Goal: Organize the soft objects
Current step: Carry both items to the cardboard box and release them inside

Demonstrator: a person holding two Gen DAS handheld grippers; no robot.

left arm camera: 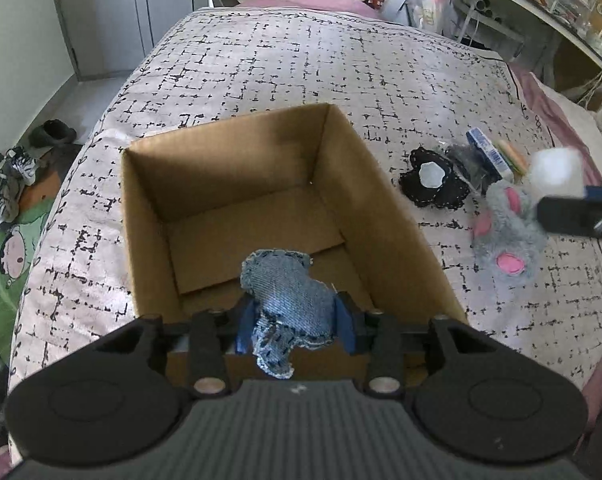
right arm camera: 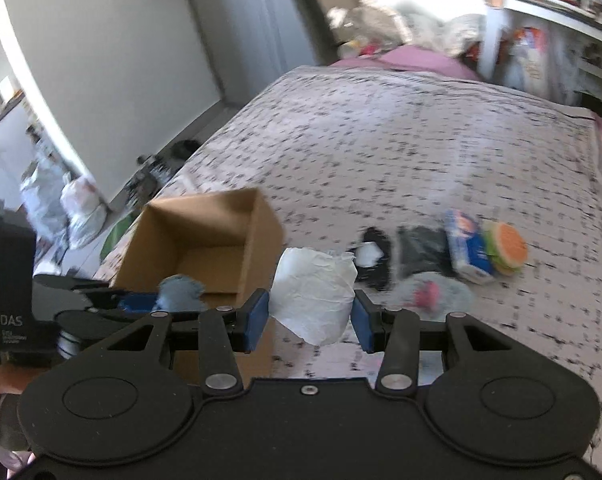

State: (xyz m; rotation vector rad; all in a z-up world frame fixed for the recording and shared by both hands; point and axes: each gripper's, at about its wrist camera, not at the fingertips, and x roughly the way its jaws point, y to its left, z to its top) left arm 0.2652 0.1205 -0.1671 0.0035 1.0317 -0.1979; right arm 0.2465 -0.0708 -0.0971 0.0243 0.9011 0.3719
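An open cardboard box (left arm camera: 229,152) stands on the patterned bed cover (left arm camera: 301,60). Over the box's near end, my left gripper (left arm camera: 295,320) is shut on a blue denim soft piece (left arm camera: 289,292), its blue pads touching both sides. Further right, my right gripper (right arm camera: 311,316) is shut on a crumpled white paper wad (right arm camera: 313,292) above the cover, just right of the box (right arm camera: 205,232). That wad (left arm camera: 557,172) also shows at the right edge of the left wrist view. A grey plush mouse (left arm camera: 505,236) with pink ears lies on the cover beside it.
Right of the box lie a black lace-edged pad (left arm camera: 435,178), a dark crumpled item (left arm camera: 467,160), a blue-and-white packet (right arm camera: 467,252) and a burger toy (right arm camera: 505,248). The bed drops off at the left to a floor with shoes (left arm camera: 53,132) and bags. Cluttered shelves (left arm camera: 541,0) stand at the back right.
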